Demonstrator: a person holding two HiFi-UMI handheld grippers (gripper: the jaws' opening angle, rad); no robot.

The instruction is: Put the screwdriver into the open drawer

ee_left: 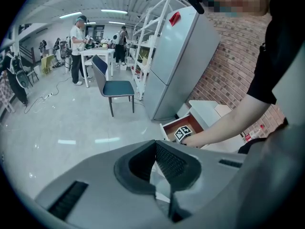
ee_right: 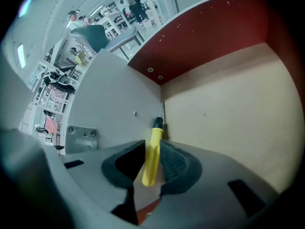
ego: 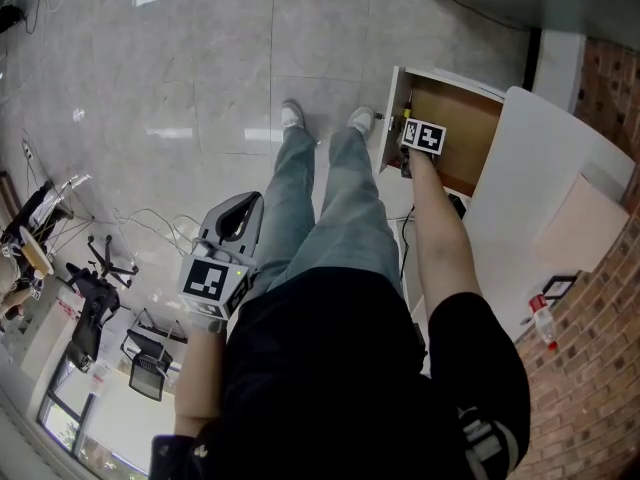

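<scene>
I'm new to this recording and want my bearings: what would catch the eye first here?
The yellow-handled screwdriver stands out, clamped in the right gripper with its tip pointing into a corner of the open drawer. The left gripper is shut on nothing, low beside the person's leg.

We hold the right gripper (ee_right: 152,149) inside the open drawer (ego: 468,133), screwdriver (ee_right: 151,163) between its jaws, tip by a drawer wall; the left gripper (ego: 240,215) hangs well left of the drawer.
</scene>
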